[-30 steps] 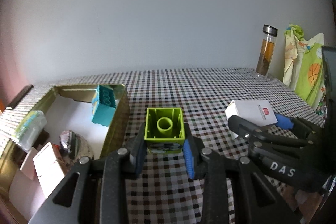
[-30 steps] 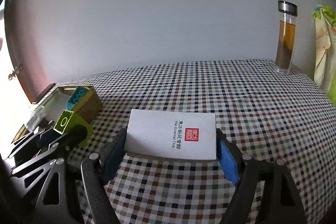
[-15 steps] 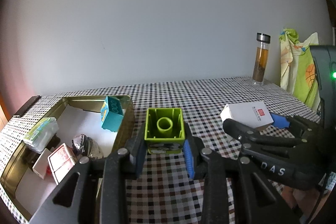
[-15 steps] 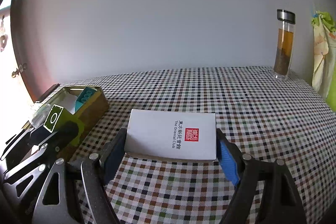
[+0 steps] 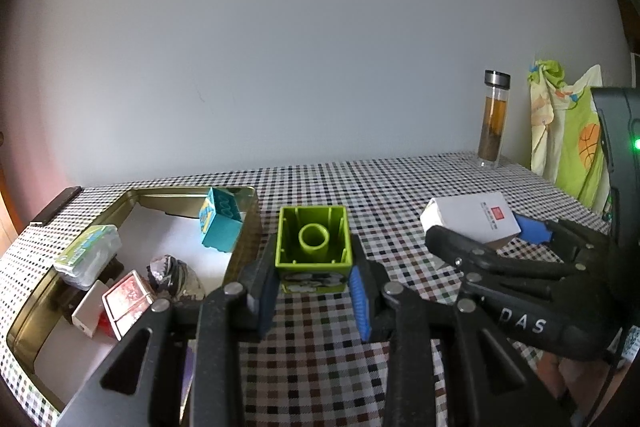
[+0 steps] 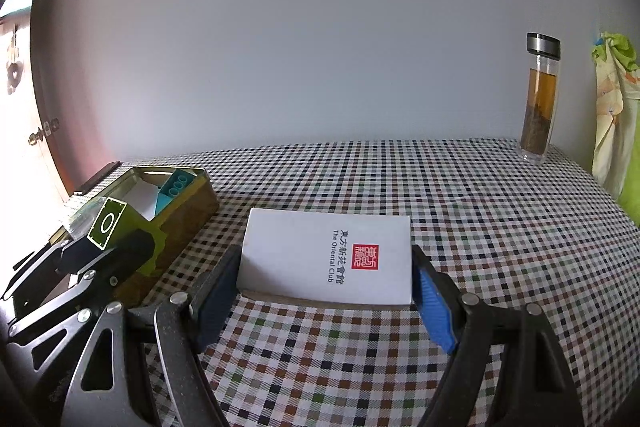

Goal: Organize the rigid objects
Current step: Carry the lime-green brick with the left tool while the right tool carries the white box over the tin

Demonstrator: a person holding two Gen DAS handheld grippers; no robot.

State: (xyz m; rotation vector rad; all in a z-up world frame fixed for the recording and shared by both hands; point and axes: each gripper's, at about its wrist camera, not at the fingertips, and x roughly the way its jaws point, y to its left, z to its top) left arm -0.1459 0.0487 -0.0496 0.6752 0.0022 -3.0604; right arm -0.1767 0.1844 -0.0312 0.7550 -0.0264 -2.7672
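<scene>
My left gripper (image 5: pixel 314 287) is shut on a lime green toy brick (image 5: pixel 313 242), hollow underside facing the camera, held above the checked tablecloth just right of the gold tin tray (image 5: pixel 252 211). My right gripper (image 6: pixel 325 281) is shut on a white card box (image 6: pixel 320 255) with a red seal, carried flat above the cloth. In the left wrist view the right gripper (image 5: pixel 496 239) and the white box (image 5: pixel 468 219) hang to the right. The right wrist view shows the left gripper (image 6: pixel 116 239) holding the green brick (image 6: pixel 110 223) by the tray (image 6: pixel 188 203).
The tray holds a teal brick (image 5: pixel 220 225), a clear plastic case (image 5: pixel 88 259), a red-and-white pack (image 5: pixel 126 303), a small white box (image 5: pixel 86 313) and a shiny crumpled object (image 5: pixel 168 269). A glass tea bottle (image 5: pixel 494 119) stands at the back right beside hanging cloth (image 5: pixel 568 131).
Both grippers, each with its object, have lifted and tilted upward, so the table edge and tray now sit lower in both views. Neither grip has altered.
</scene>
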